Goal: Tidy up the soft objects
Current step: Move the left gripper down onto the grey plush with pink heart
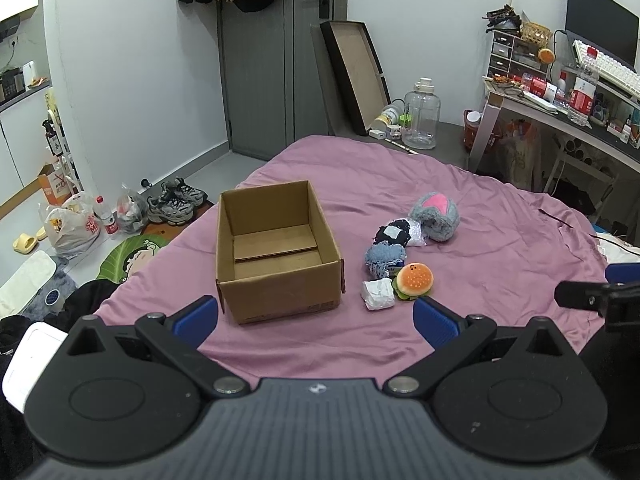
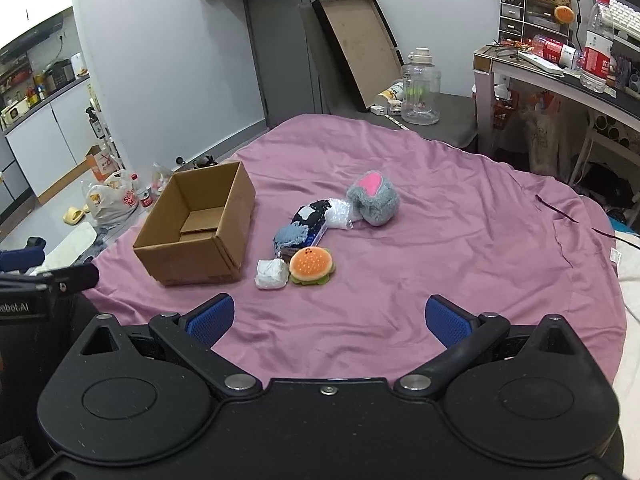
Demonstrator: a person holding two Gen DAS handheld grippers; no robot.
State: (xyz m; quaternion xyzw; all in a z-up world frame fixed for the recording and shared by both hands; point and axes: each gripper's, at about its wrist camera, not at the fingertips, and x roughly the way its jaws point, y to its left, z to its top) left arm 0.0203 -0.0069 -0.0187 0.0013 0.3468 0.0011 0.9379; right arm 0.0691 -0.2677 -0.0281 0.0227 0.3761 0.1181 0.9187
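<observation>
Wrinkled mauve bedsheet (image 1: 480, 280) holds square cardboard box (image 1: 276, 284), fuzzy burger plush (image 1: 414, 280); left gripper (image 1: 316, 316), right gripper (image 2: 328, 316) spread wide.

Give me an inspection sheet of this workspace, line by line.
Surface: purple bedsheet, wrinkled.
Job's things: open cardboard box, nothing seen inside; beside it burger plush, white bundle, blue knit piece, black-and-white item, grey-pink plush.
Clutter: none on the sheet beyond these.
Grippers: left tool and right tool open, holding nothing.
Cables: thin dark cord at the bed's right edge.
Surroundings: crowded desk, water jug, shoes, door.
</observation>
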